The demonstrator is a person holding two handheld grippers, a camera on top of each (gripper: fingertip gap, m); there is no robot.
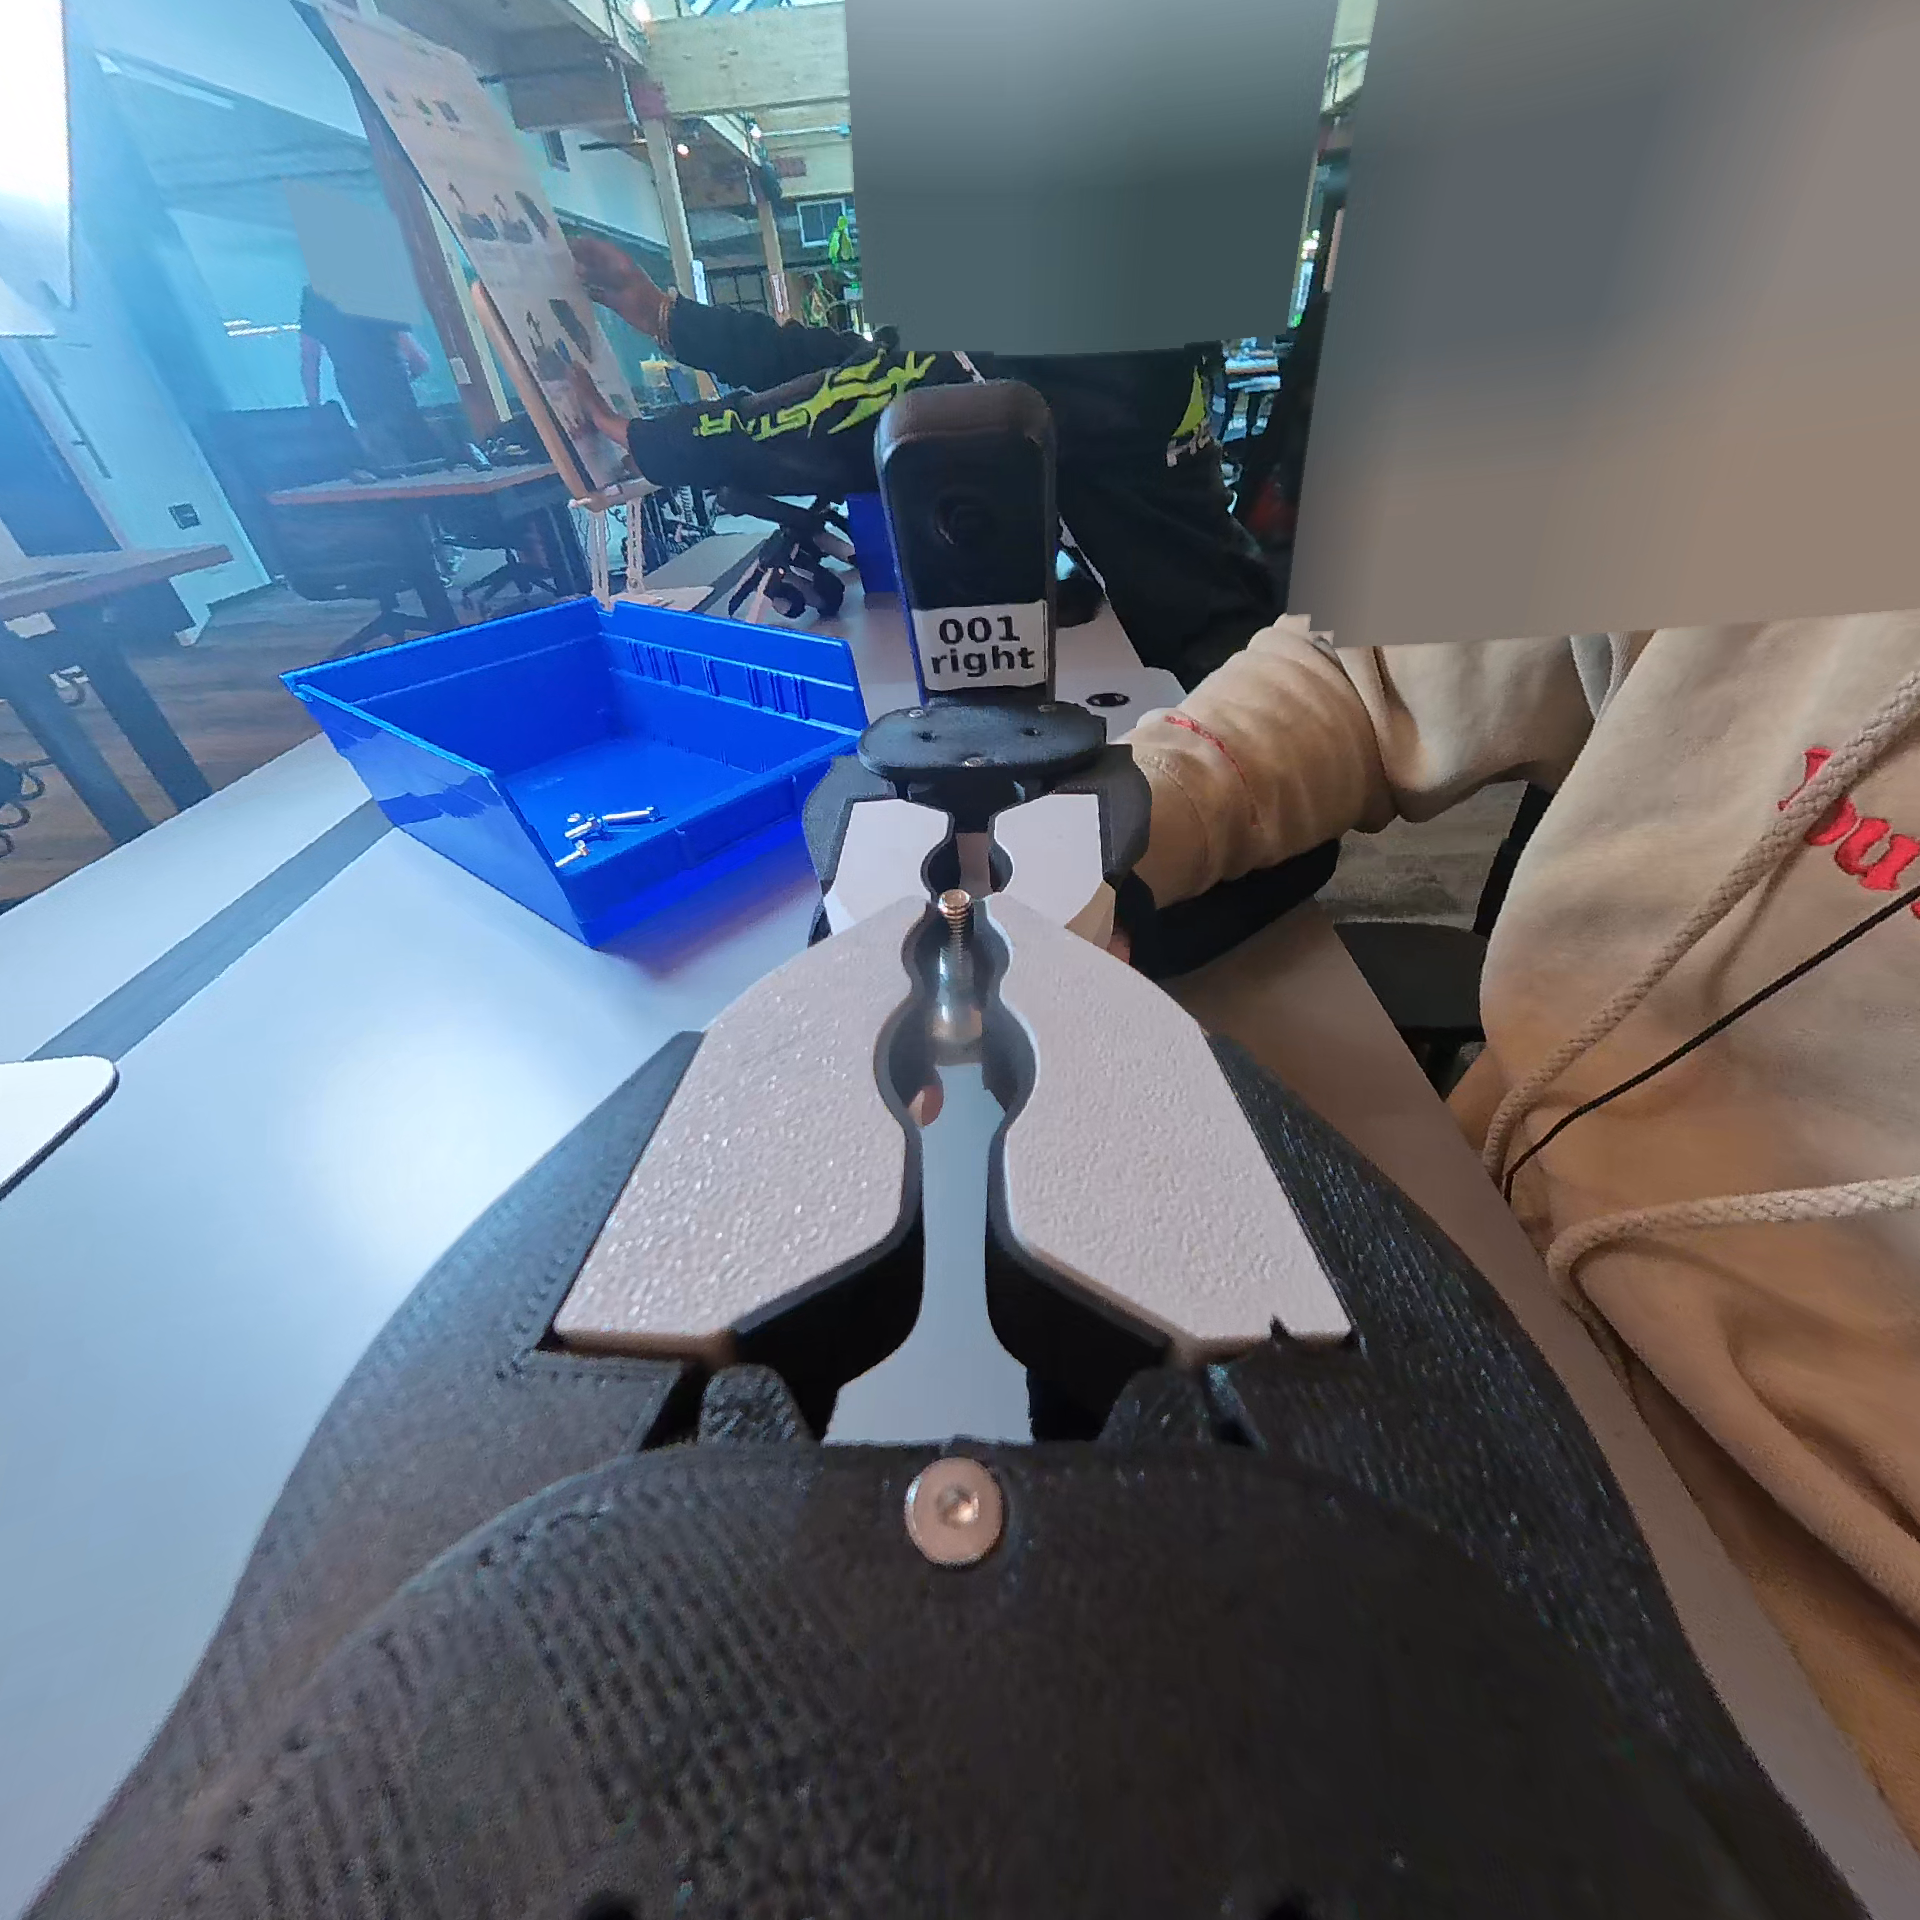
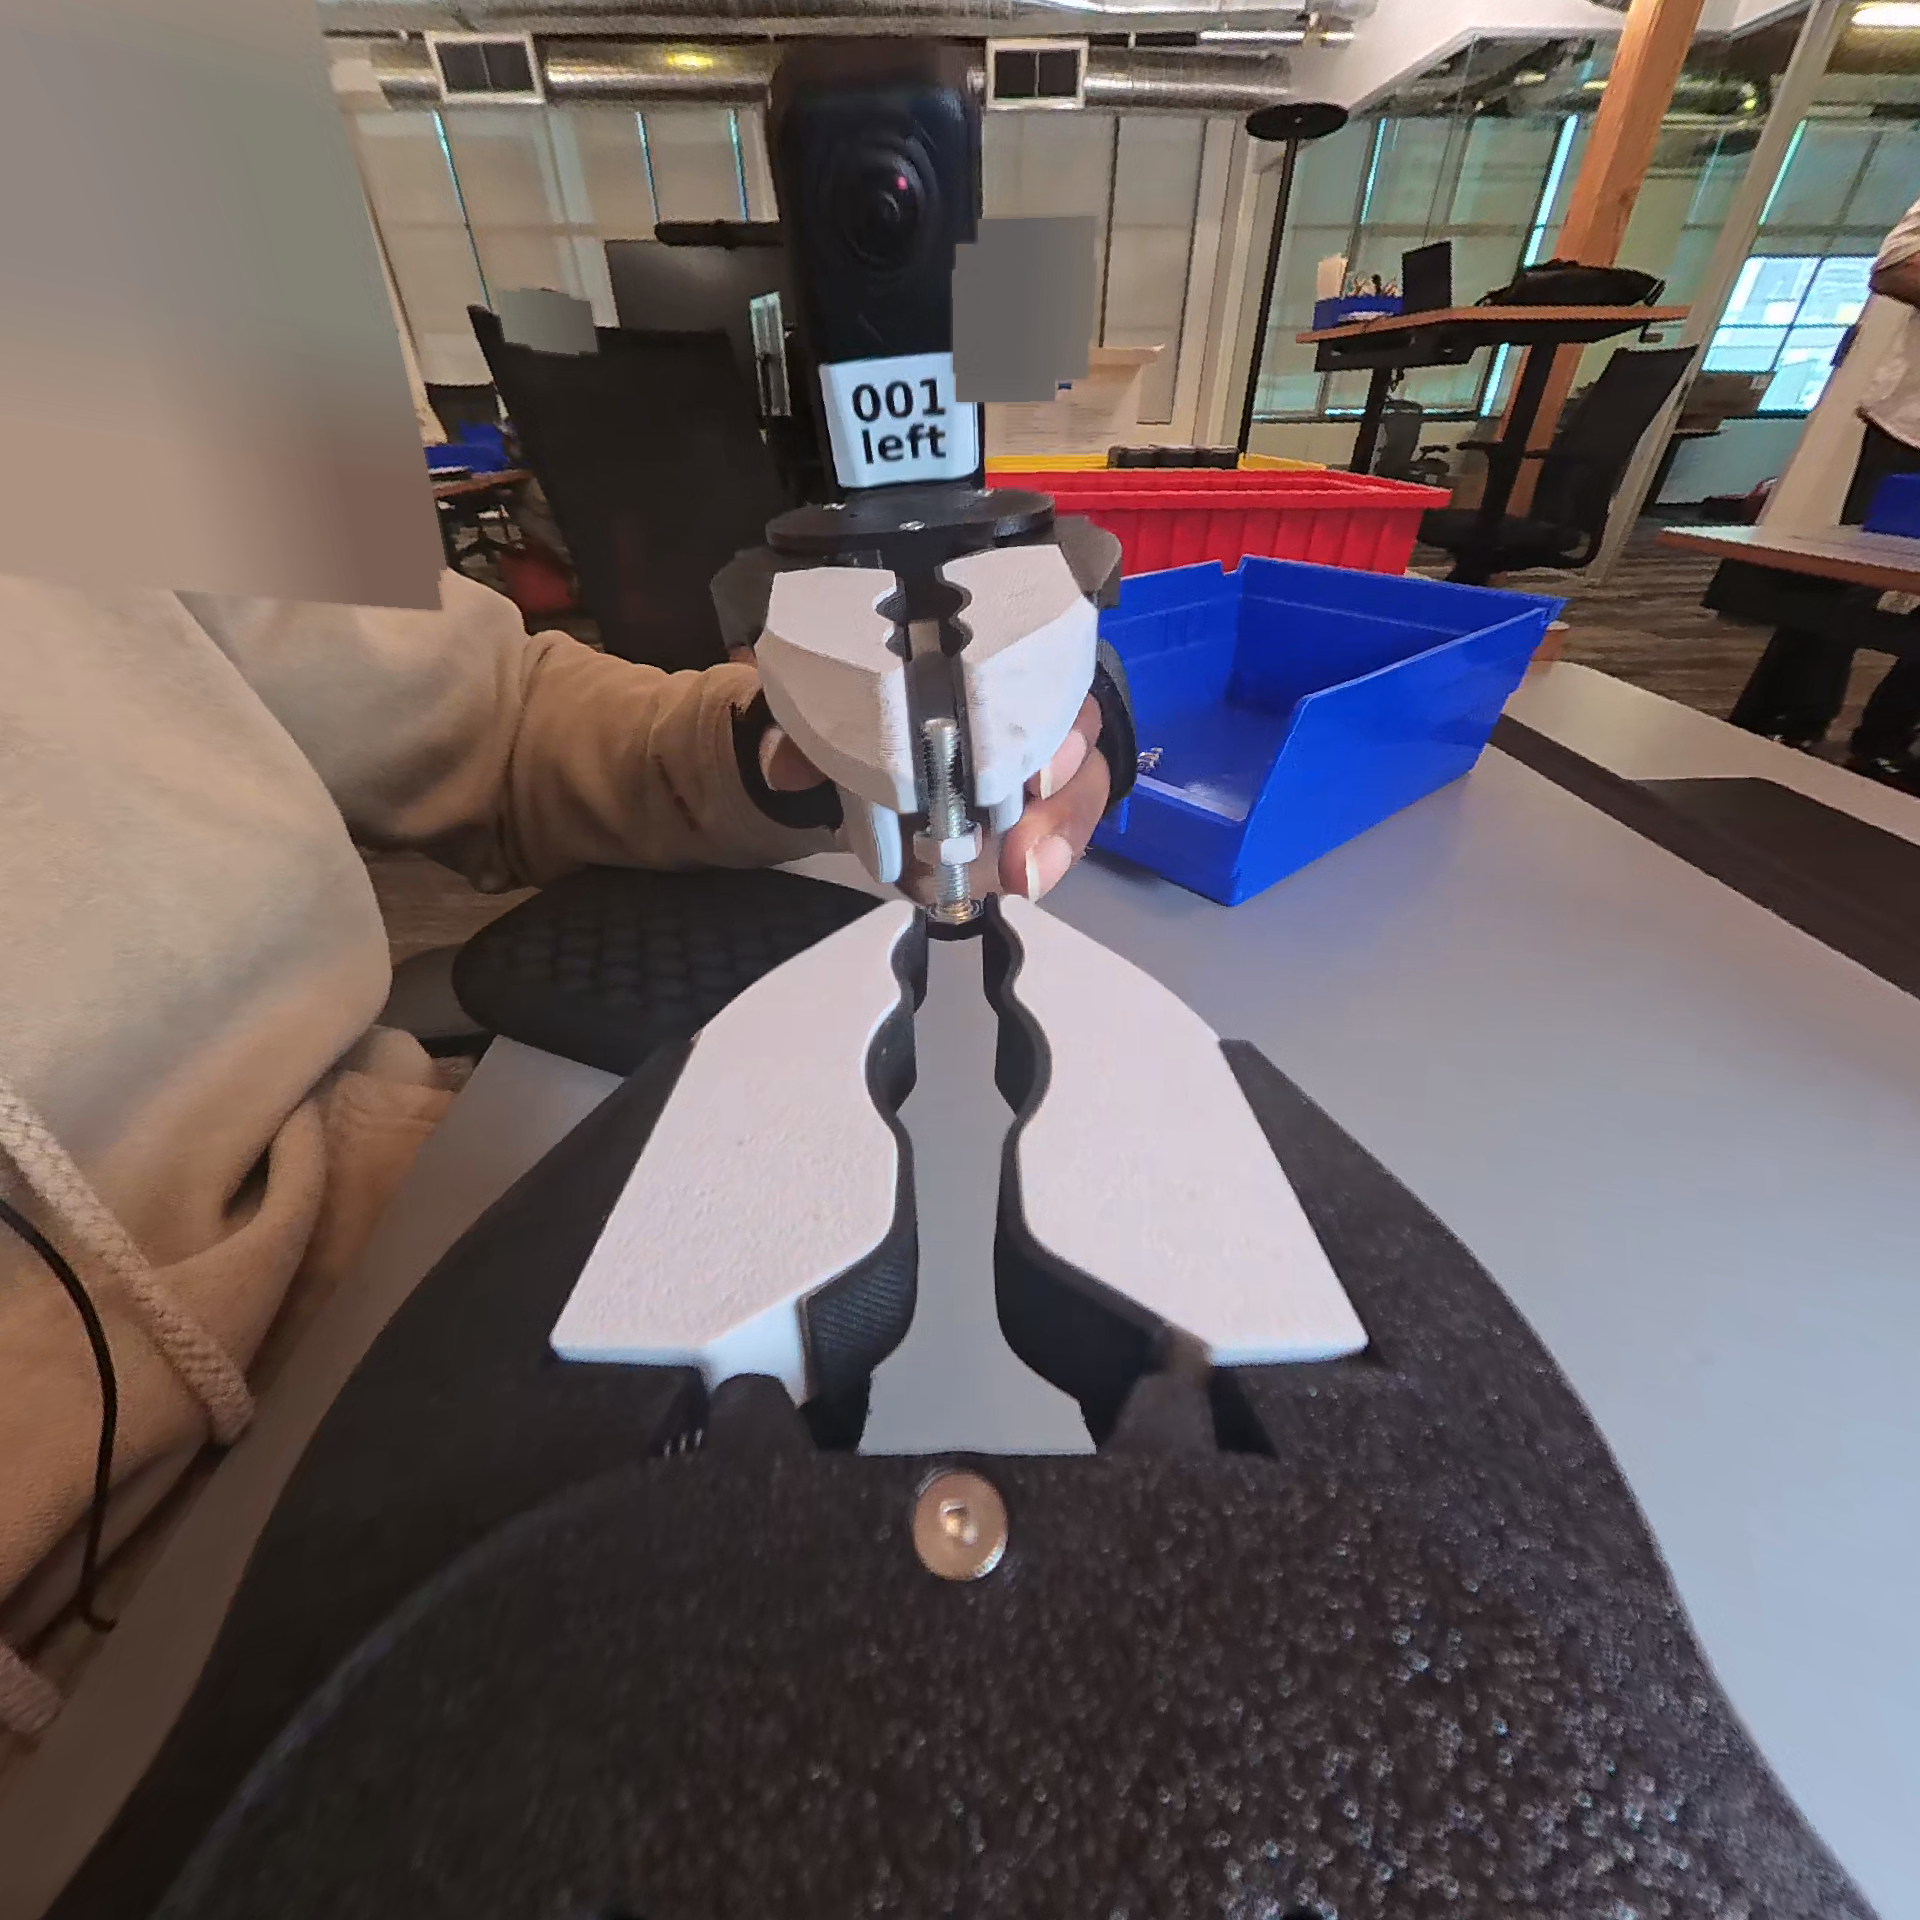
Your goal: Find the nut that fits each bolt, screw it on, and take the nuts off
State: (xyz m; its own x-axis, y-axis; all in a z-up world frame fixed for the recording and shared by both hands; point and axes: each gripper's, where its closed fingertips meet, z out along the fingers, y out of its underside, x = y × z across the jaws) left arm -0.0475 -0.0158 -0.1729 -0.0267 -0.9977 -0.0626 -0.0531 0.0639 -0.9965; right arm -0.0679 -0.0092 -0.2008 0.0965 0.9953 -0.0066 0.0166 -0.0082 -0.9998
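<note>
Left tool (image 1: 954,940): I see its white fingers closed on a bolt (image 1: 953,977) — smooth rounded head back in the notch, threaded end poking out past the tips.
Right tool (image 2: 956,920): tips drawn in close at the bolt's far end, around a dark nut there; I cannot tell whether they truly grip it.
Bolt, from the right wrist view (image 2: 943,774): threaded shaft points toward my right tool, with a silver hex nut (image 2: 945,844) partway along it.
Labels: each tool carries a black camera with a white printed sticker (image 2: 902,424) on its stem; I leave the wording out.
Blue bin (image 1: 582,769): on the grey tabletop (image 1: 312,1039), beyond the tools, a few small metal fasteners (image 1: 608,821) lying inside.
Person: cream hoodie (image 1: 1714,1039) with red lettering — hands hold both tools.
</note>
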